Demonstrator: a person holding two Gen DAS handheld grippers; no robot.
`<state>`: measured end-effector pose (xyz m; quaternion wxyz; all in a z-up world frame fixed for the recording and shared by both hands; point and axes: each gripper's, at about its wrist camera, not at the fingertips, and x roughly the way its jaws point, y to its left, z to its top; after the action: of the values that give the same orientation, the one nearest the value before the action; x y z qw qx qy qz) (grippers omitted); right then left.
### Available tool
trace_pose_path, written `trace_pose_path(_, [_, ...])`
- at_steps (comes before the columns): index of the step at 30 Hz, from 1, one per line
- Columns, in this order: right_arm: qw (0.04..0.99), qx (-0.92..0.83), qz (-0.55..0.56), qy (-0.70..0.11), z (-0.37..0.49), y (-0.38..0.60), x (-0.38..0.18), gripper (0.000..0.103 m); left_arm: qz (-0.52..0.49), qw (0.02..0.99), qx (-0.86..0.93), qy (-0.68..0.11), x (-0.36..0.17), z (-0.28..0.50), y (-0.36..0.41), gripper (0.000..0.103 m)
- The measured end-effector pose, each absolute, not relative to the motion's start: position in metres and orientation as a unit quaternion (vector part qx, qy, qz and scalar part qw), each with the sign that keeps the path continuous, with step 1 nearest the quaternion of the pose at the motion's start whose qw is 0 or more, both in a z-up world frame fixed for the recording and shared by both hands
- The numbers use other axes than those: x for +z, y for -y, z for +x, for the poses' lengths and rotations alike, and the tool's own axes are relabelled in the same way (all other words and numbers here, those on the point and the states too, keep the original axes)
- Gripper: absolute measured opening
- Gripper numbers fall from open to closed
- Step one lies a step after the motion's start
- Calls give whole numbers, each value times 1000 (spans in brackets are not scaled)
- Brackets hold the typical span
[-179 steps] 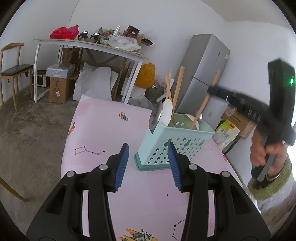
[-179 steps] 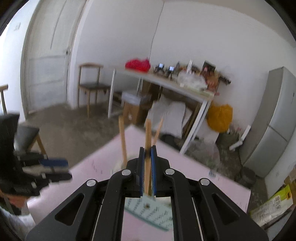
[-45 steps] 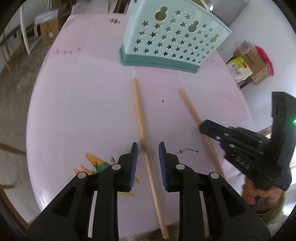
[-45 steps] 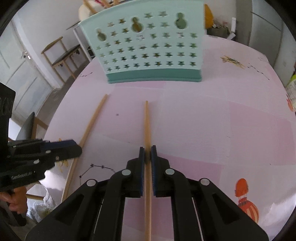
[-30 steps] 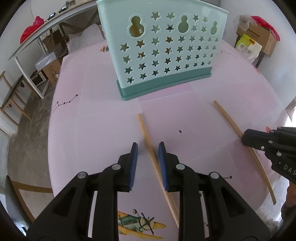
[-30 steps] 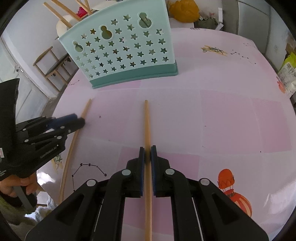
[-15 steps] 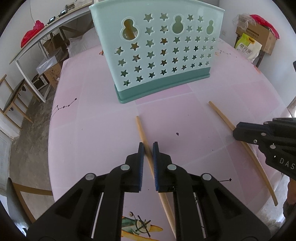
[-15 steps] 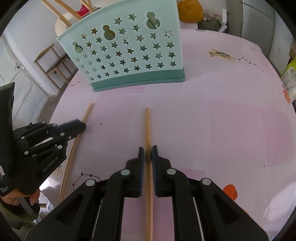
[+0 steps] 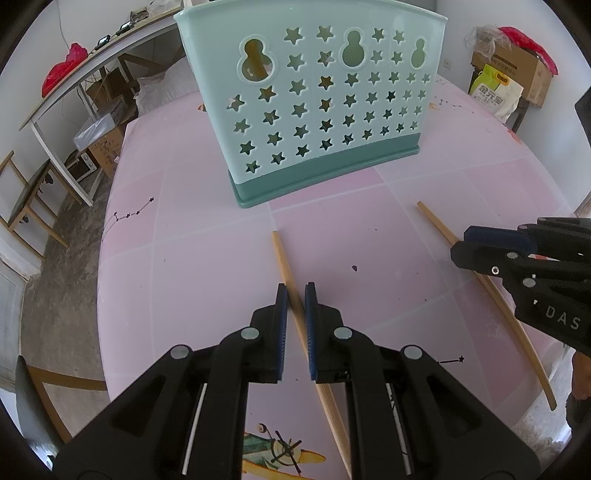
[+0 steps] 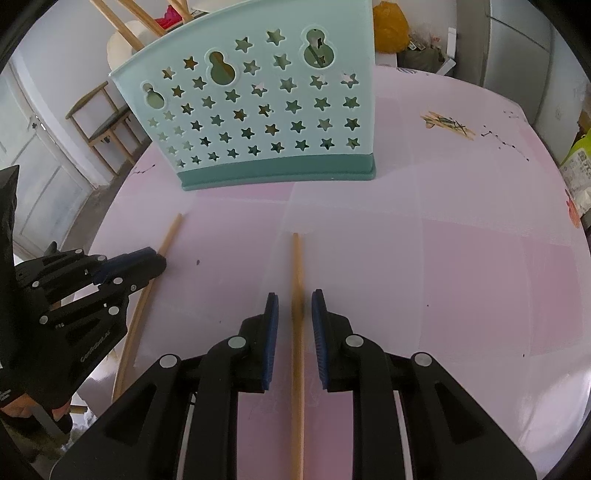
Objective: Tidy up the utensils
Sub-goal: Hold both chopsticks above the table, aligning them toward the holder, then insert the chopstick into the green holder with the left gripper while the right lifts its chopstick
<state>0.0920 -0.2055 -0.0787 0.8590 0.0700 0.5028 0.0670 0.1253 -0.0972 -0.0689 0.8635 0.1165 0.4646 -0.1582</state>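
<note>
Two wooden sticks lie on the pink table in front of a mint green holder with star holes (image 9: 314, 96). My left gripper (image 9: 294, 297) is shut on the left stick (image 9: 282, 258), low over the table. My right gripper (image 10: 294, 301) stands open around the other stick (image 10: 296, 266), which lies on the table between the pads without touching them. The right stick (image 9: 436, 225) and right gripper (image 9: 480, 243) show in the left wrist view. The left gripper (image 10: 147, 260), the left stick (image 10: 171, 232) and the holder (image 10: 258, 110) show in the right wrist view.
More wooden utensils stand in the holder (image 10: 122, 22). The pink table (image 9: 177, 258) is round, with its edge close behind both grippers. A chair (image 10: 99, 118), a cluttered white table (image 9: 92, 74) and boxes (image 9: 517, 70) stand around.
My right gripper has opened and let go of its stick, which now lies on the table. My left gripper closed on the left stick half a second ago and stays closed.
</note>
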Motion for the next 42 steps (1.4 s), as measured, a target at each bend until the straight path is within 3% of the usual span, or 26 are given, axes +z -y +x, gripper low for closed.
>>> trace_pose_path(8, [862,63,60,-500,98,204,-78,18,122,864,-157,-463,-69,126,98,8])
trace_pose_path(12, [863,58,65,-497,98,207,-79,7,123,864,-157,-462,-69,127,98,8])
trace_pose_path(20, [876,57,99,-468,94,228,-60,7,85,869,-163,-460,-65,138,84,5])
trace_pose_path(31, [898,72,179,-395,67,274,-7,7,-26,909,-235,-343,30,116,37,5])
trace_pose_path(42, [908,64,207,-360,50,292,6,7,-94,918,-326,-205,137,118,31,5])
